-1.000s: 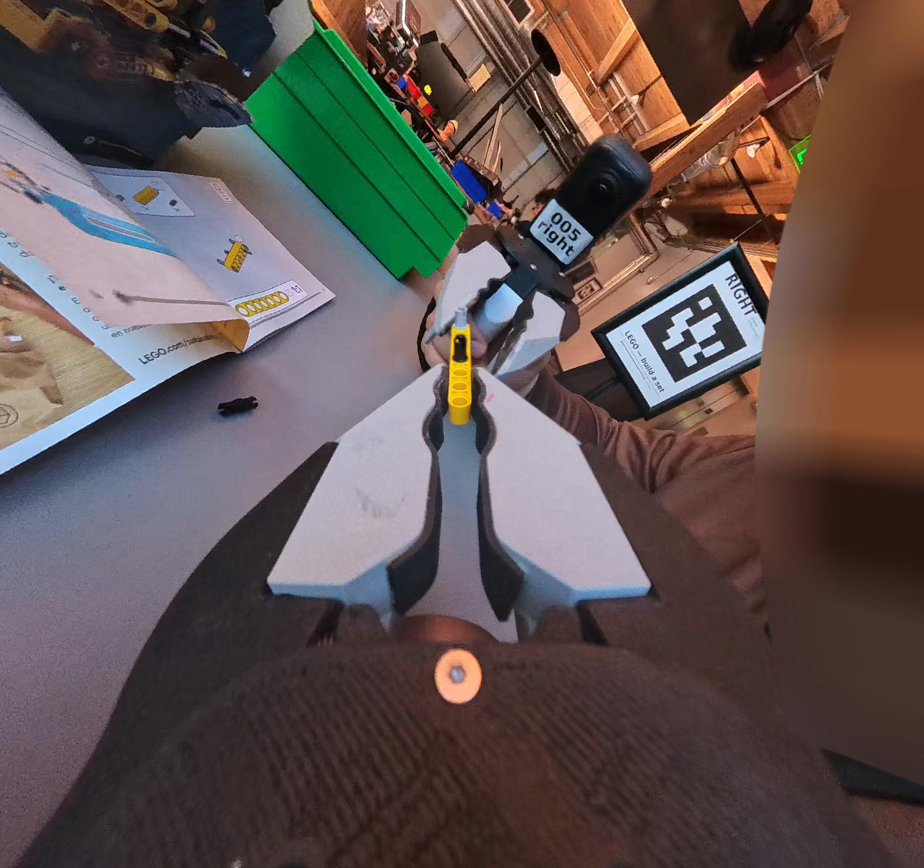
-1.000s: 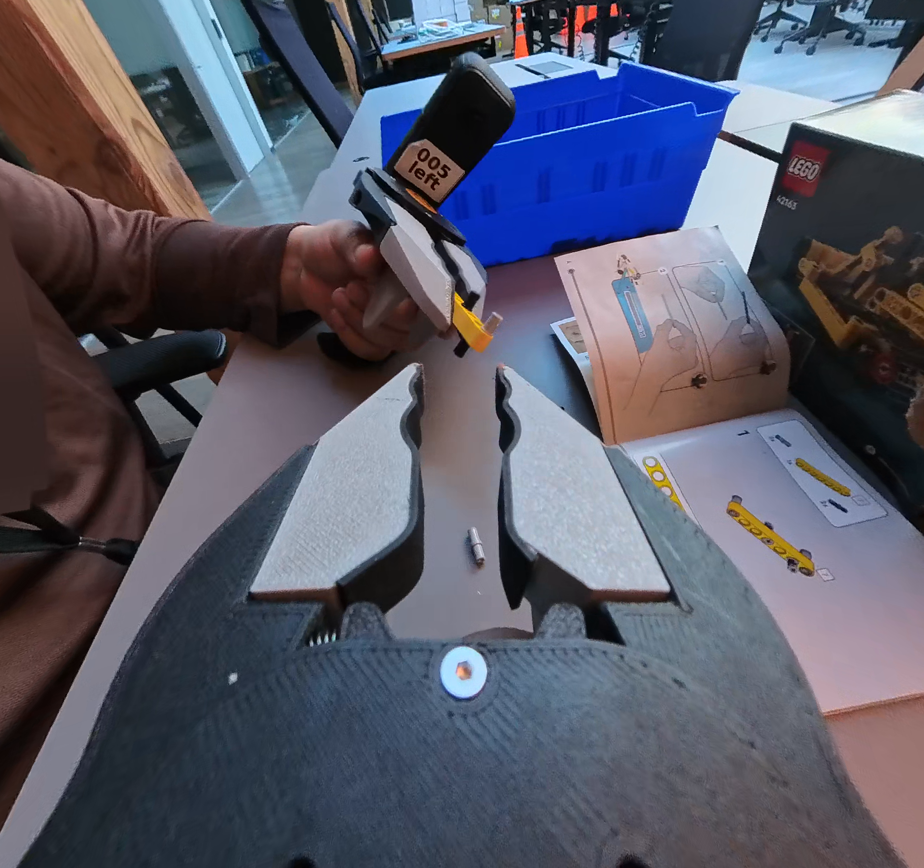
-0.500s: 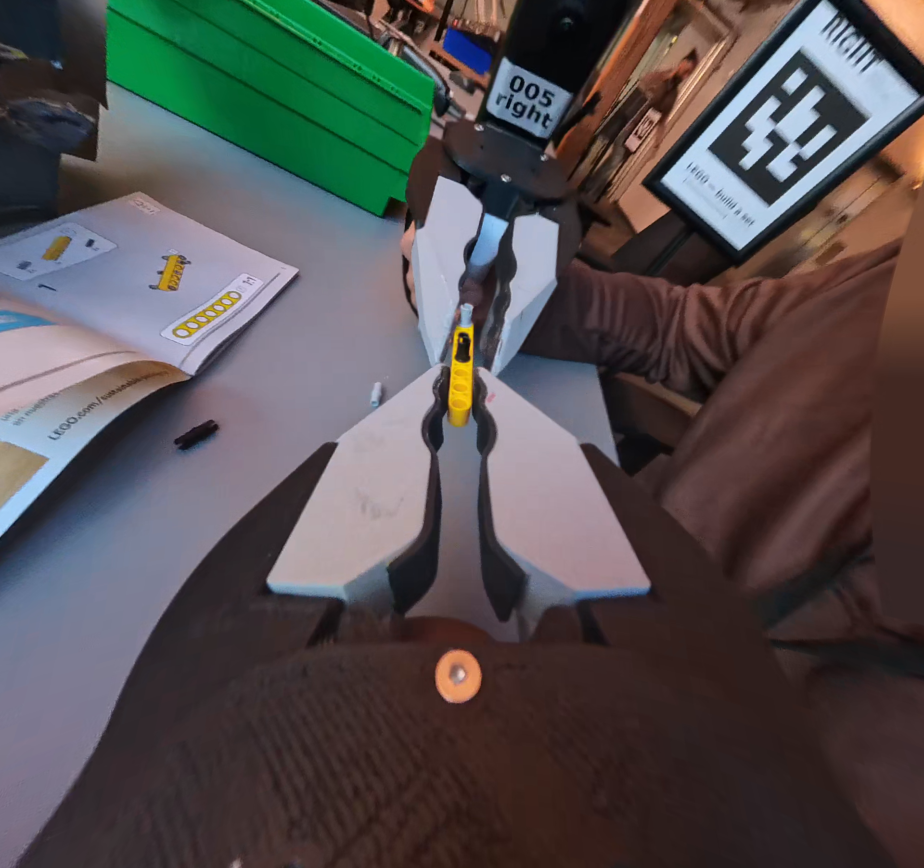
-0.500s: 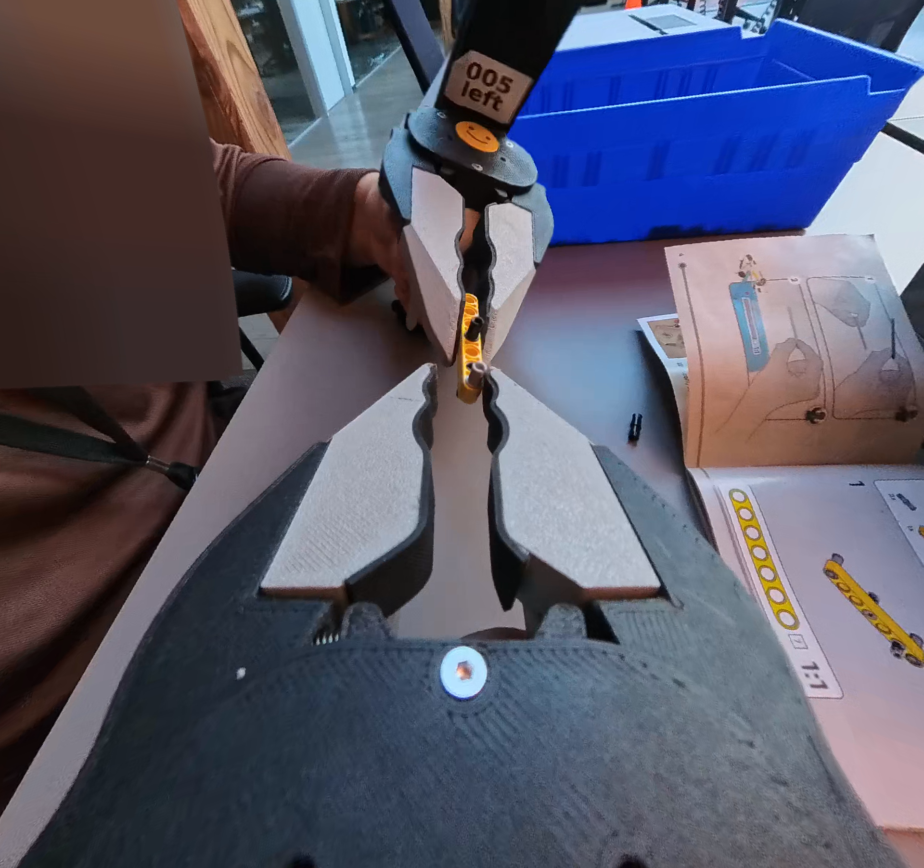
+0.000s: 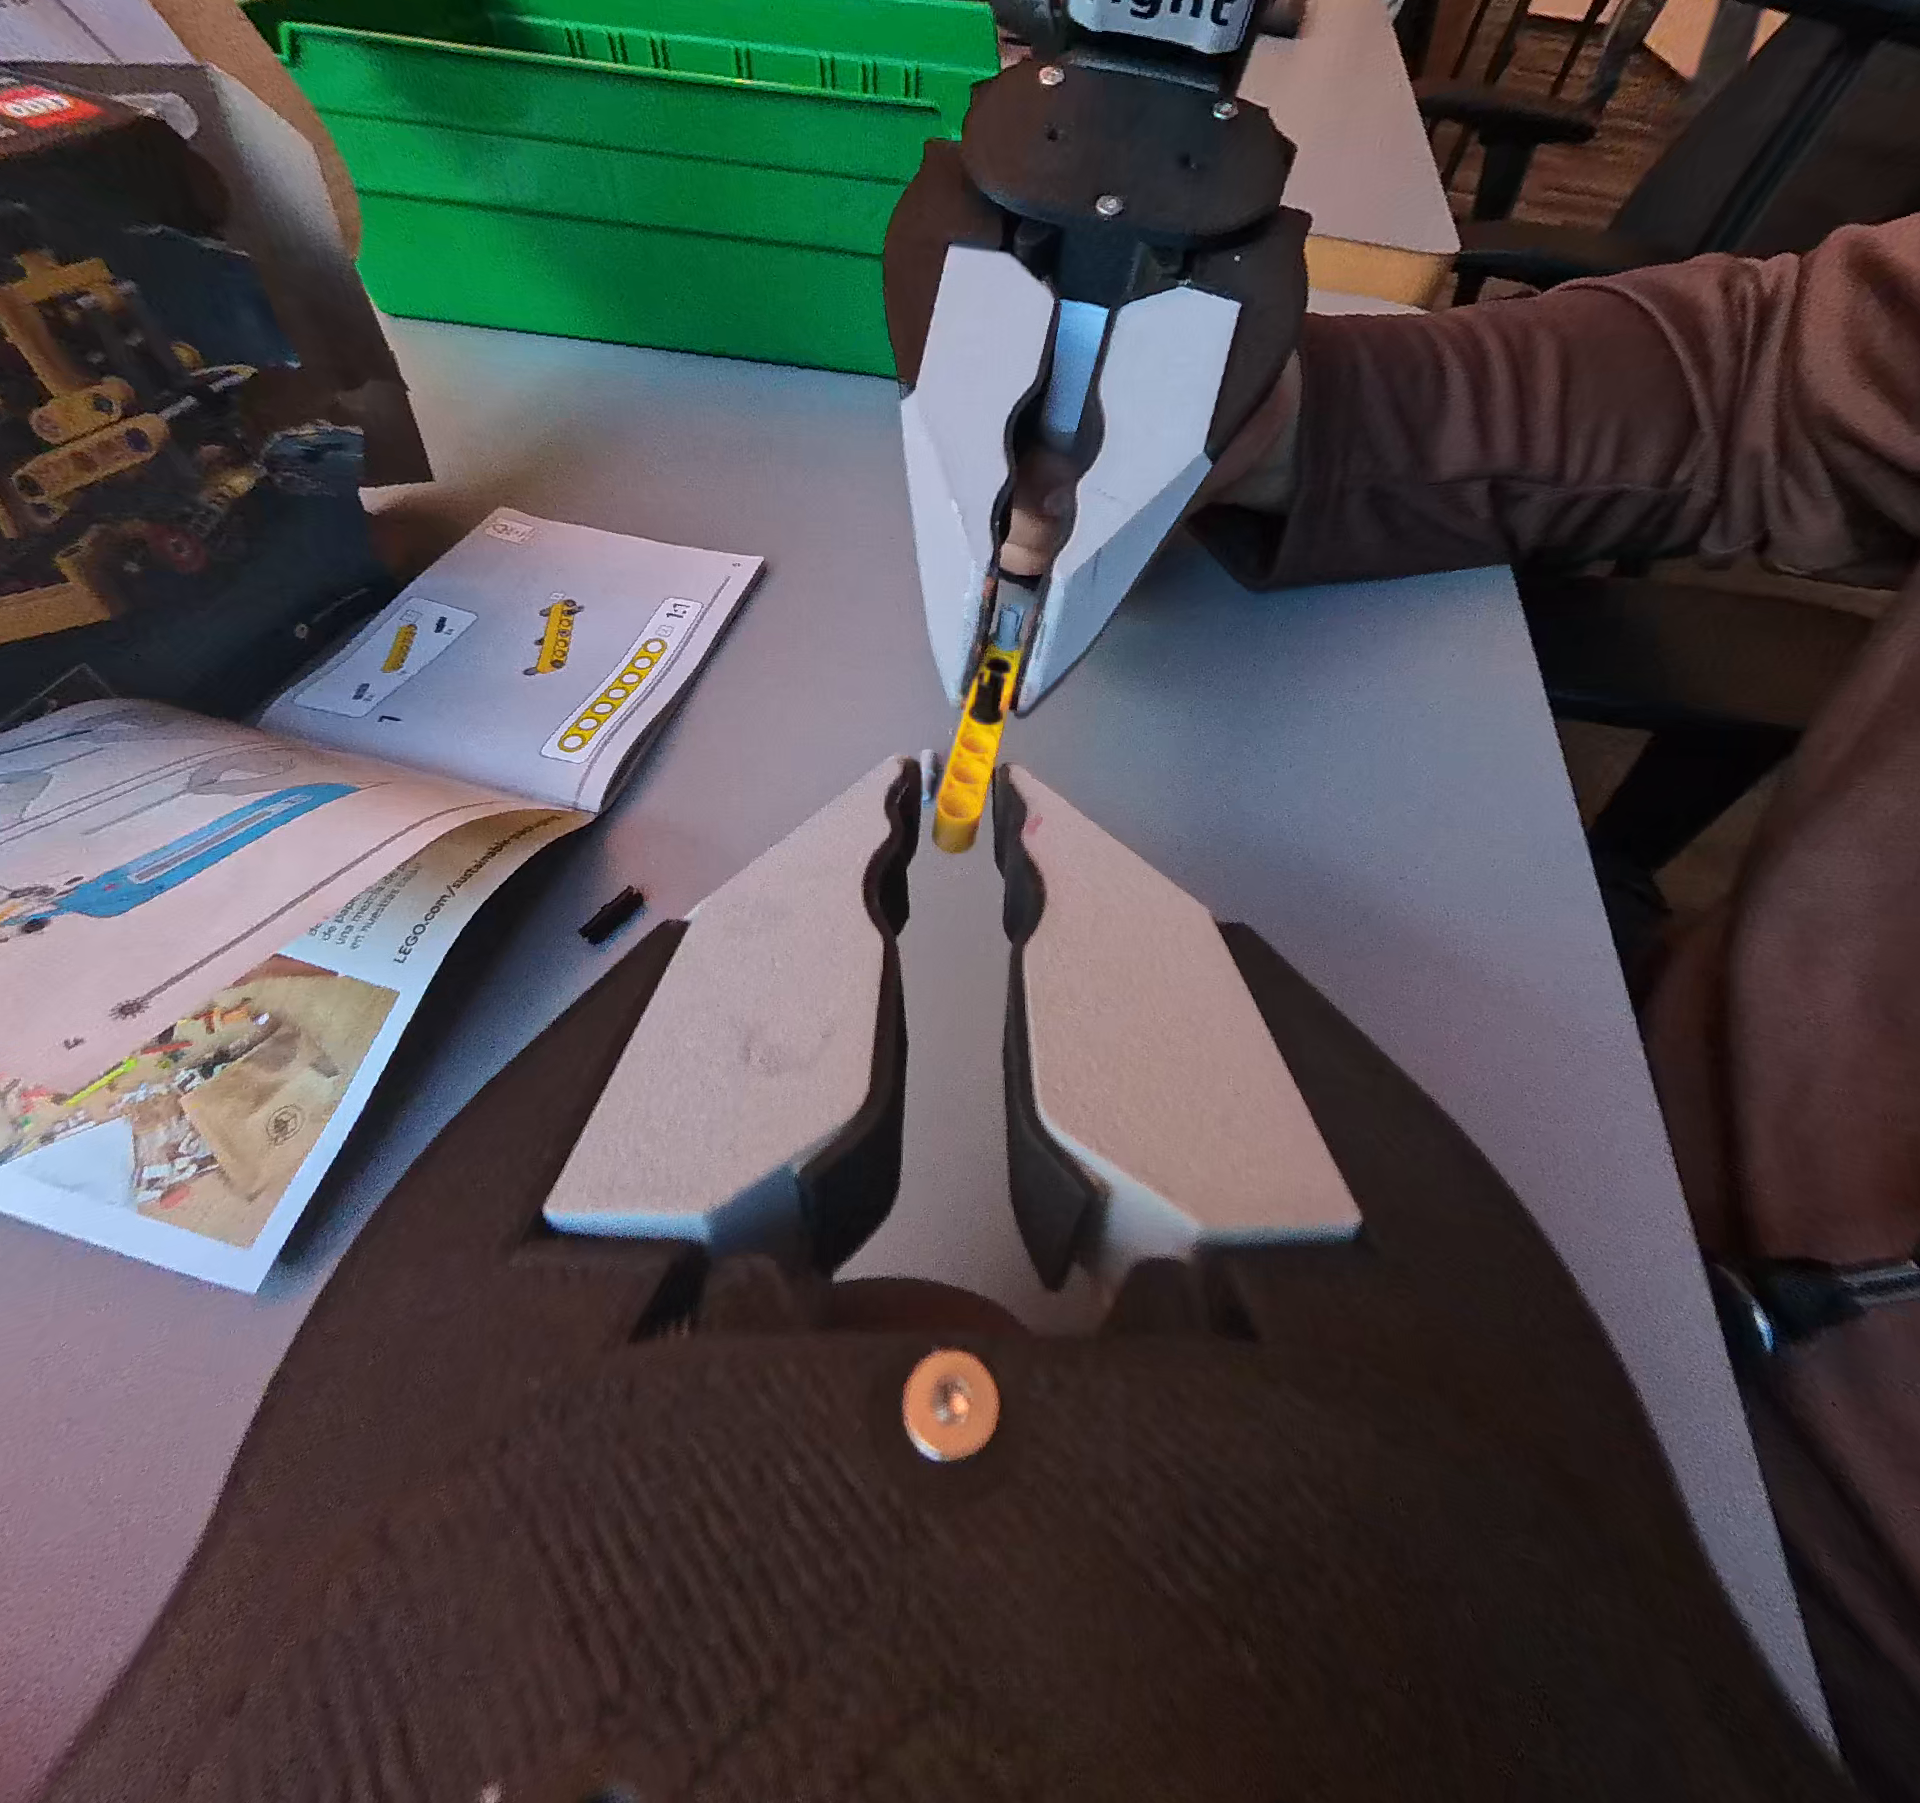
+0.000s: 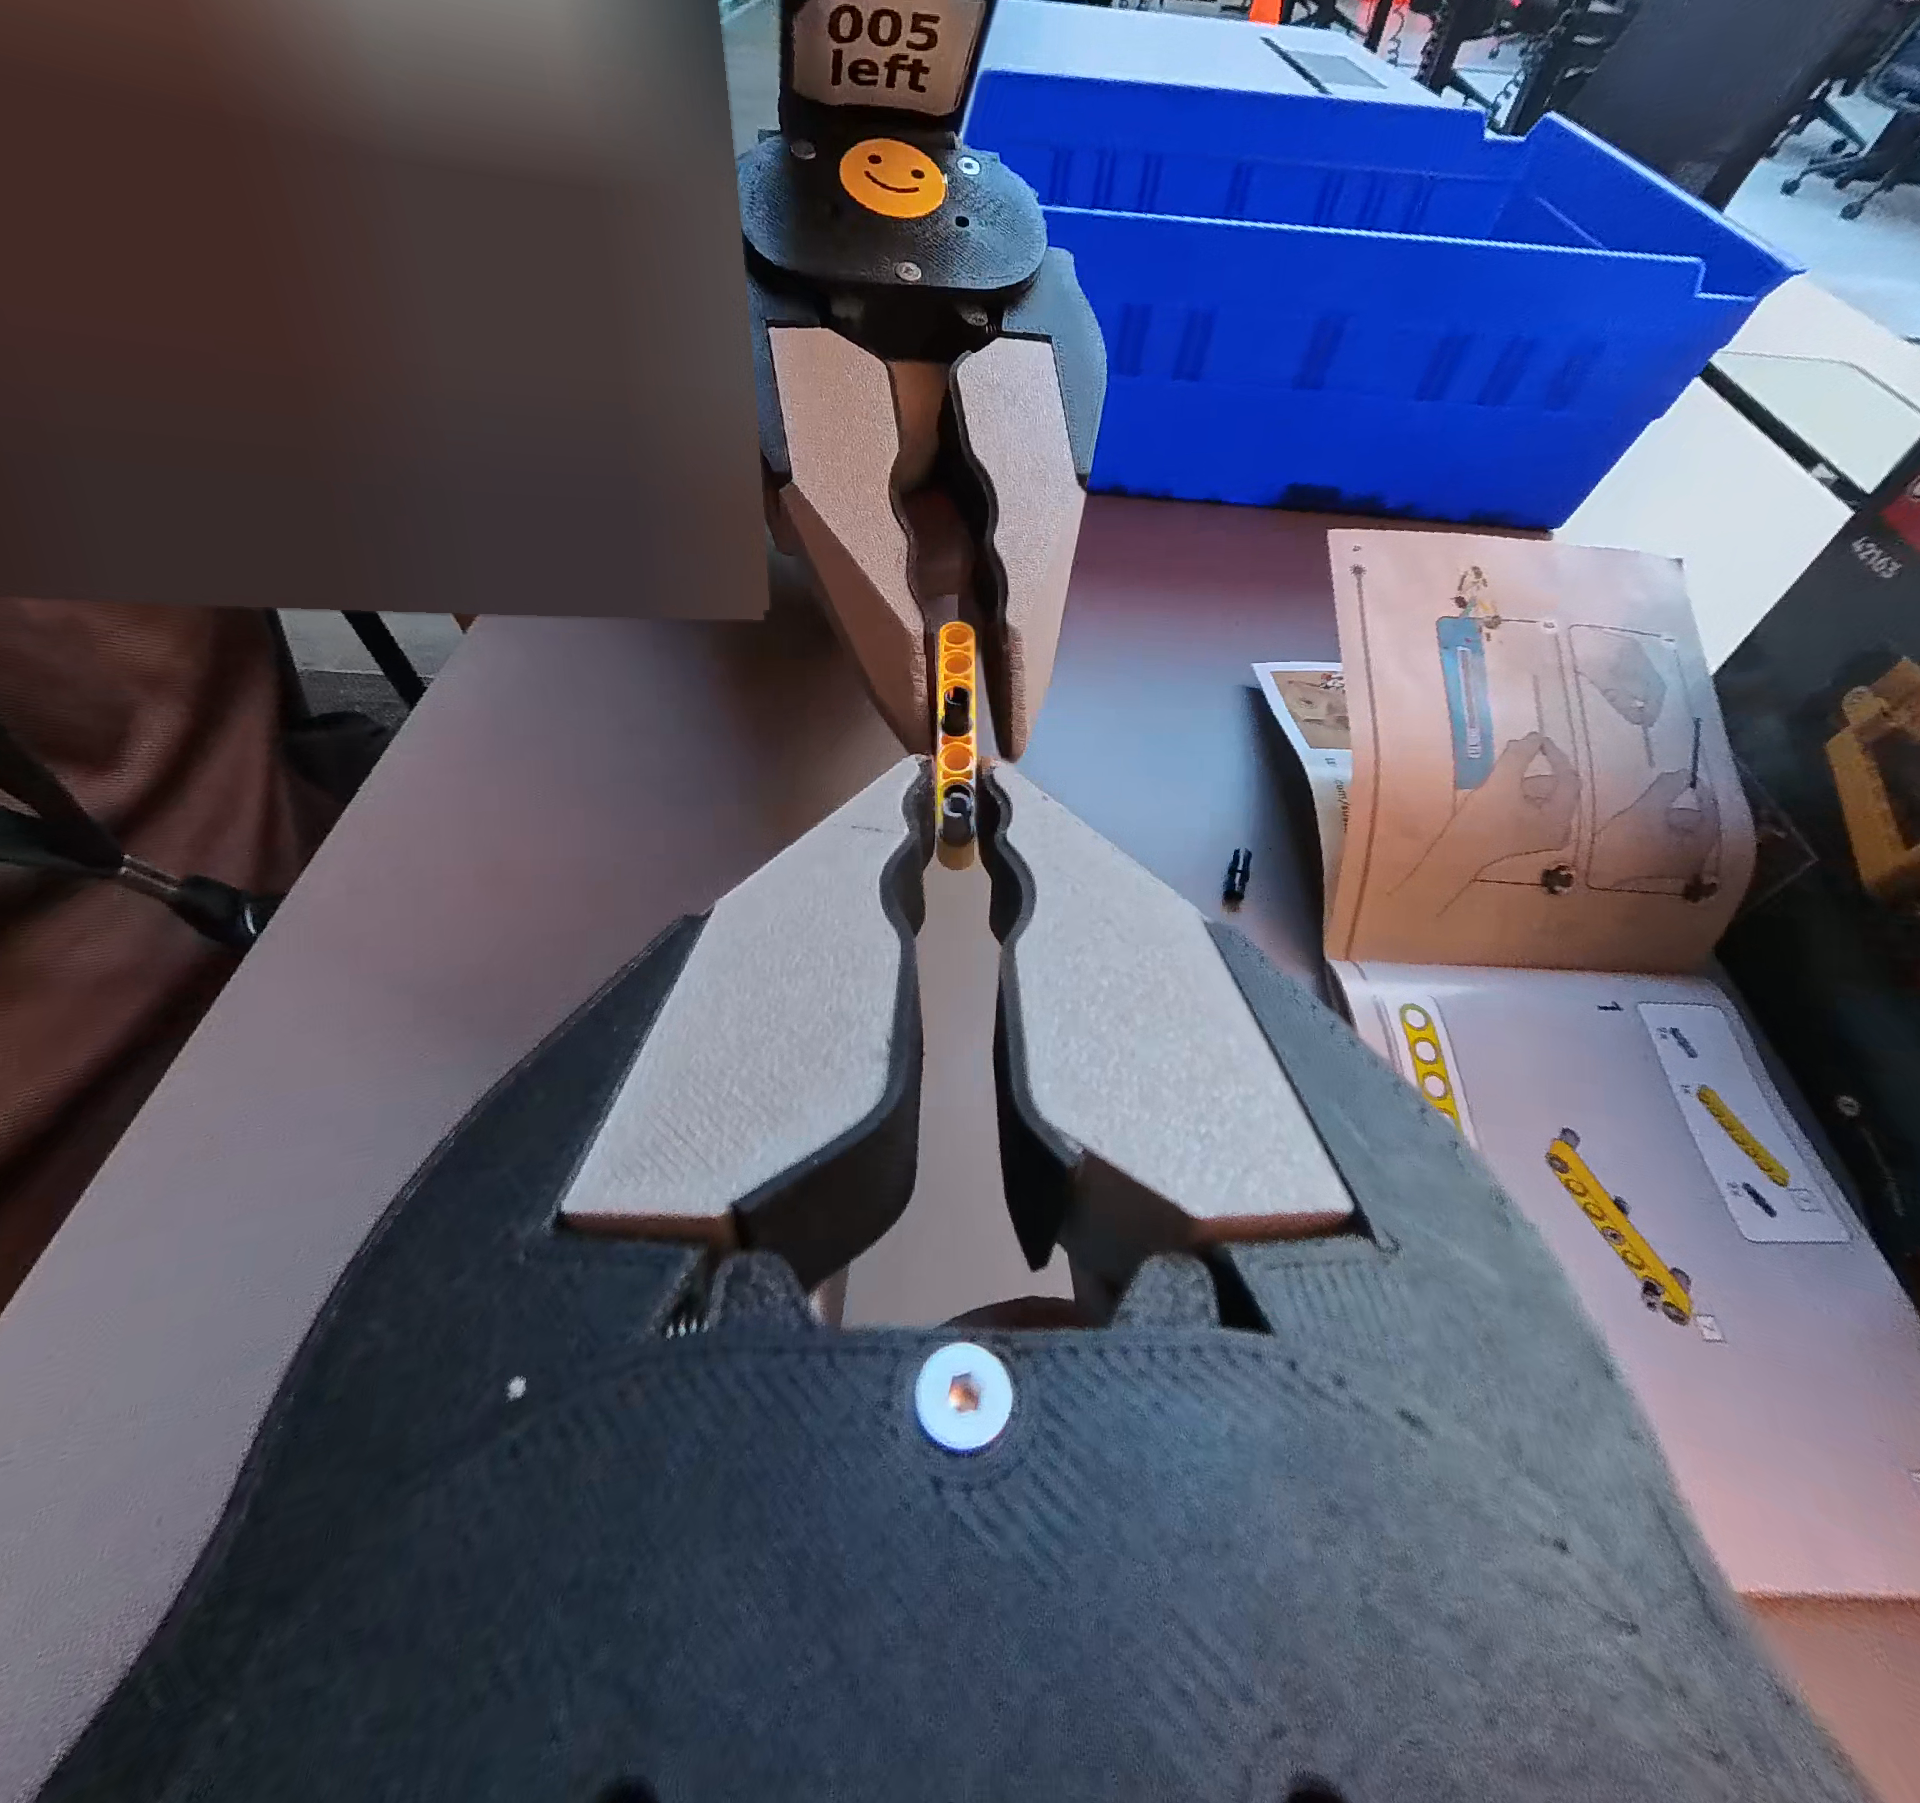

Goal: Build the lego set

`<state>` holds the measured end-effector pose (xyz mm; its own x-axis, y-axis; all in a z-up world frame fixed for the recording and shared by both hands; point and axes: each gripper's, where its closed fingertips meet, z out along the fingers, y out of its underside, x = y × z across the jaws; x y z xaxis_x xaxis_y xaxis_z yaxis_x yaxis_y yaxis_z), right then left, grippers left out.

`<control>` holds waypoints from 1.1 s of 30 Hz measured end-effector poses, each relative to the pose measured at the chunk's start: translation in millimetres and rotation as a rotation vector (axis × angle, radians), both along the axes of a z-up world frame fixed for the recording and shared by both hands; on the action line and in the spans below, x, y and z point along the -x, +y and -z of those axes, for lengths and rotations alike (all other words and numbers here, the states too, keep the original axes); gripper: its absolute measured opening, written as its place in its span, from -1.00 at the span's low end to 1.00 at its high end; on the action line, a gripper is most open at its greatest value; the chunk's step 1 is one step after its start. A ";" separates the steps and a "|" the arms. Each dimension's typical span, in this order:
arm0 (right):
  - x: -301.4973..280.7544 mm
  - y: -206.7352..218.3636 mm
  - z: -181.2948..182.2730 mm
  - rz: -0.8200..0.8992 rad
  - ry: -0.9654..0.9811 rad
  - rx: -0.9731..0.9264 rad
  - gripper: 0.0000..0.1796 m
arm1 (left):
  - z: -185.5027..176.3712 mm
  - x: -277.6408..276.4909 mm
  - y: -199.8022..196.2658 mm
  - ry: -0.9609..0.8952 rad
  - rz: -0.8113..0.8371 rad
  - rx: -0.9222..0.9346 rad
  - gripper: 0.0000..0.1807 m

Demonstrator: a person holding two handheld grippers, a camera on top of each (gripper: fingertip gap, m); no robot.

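The yellow beam [image 5: 966, 766] is being pinched at one end by the left gripper [image 5: 958, 797] and at the other by the right gripper [image 6: 956, 808], above the table [image 5: 1299, 818]. A loose black pin [image 6: 1236, 872] is lying beside the instruction booklet [image 5: 312, 818]. In judgement, both grips should be kept aligned so that the beam is not being twisted during hand-over.

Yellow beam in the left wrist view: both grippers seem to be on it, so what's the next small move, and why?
Probably ease open the fingers of the left gripper and let the right gripper carry the yellow beam. Each gripper pinches one end, and a loose black pin lies on the table by the instruction booklet, waiting for a free gripper.
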<state>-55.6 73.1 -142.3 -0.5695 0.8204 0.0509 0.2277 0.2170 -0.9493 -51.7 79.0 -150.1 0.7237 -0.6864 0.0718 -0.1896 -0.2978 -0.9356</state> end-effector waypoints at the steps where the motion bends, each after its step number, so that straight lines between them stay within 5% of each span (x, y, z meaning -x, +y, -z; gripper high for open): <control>1: 0.2 1.1 -0.5 0.003 0.006 -0.002 -0.95 | -0.2 0.8 0.1 0.001 -0.002 -0.003 -0.89; 33: -2.7 -0.2 -5.6 -0.032 0.058 0.015 -0.95 | -14.0 -3.8 -2.1 0.106 0.011 -0.196 -0.92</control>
